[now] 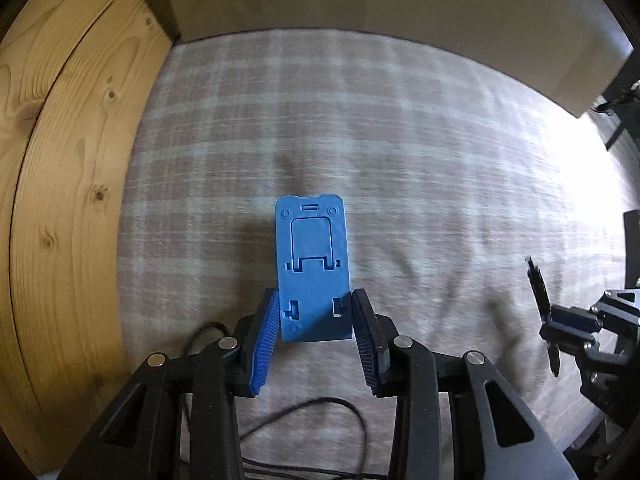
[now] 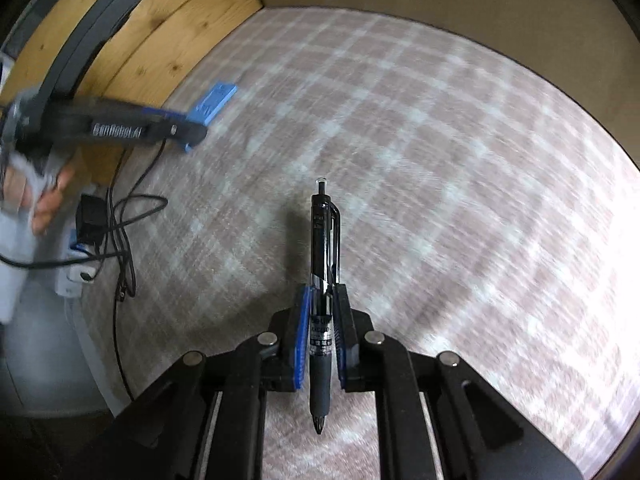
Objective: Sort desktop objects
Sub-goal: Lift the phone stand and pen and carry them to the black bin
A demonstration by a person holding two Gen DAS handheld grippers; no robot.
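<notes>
My left gripper [image 1: 314,312] is shut on a flat blue plastic phone stand [image 1: 312,264] and holds it above the checked tablecloth [image 1: 400,152]. My right gripper [image 2: 322,300] is shut on a black click pen [image 2: 323,264], its clip end pointing away from me and its tip toward the camera. In the right wrist view the left gripper [image 2: 192,128] with the blue stand [image 2: 214,100] shows at the upper left, blurred. In the left wrist view the right gripper [image 1: 548,320] with the pen [image 1: 540,304] shows at the right edge.
A pale wooden board [image 1: 60,200] walls the left side, and a beige wall [image 1: 400,0] runs along the back. Black cables [image 2: 120,216] and a white power strip [image 2: 76,272] lie at the left edge of the cloth.
</notes>
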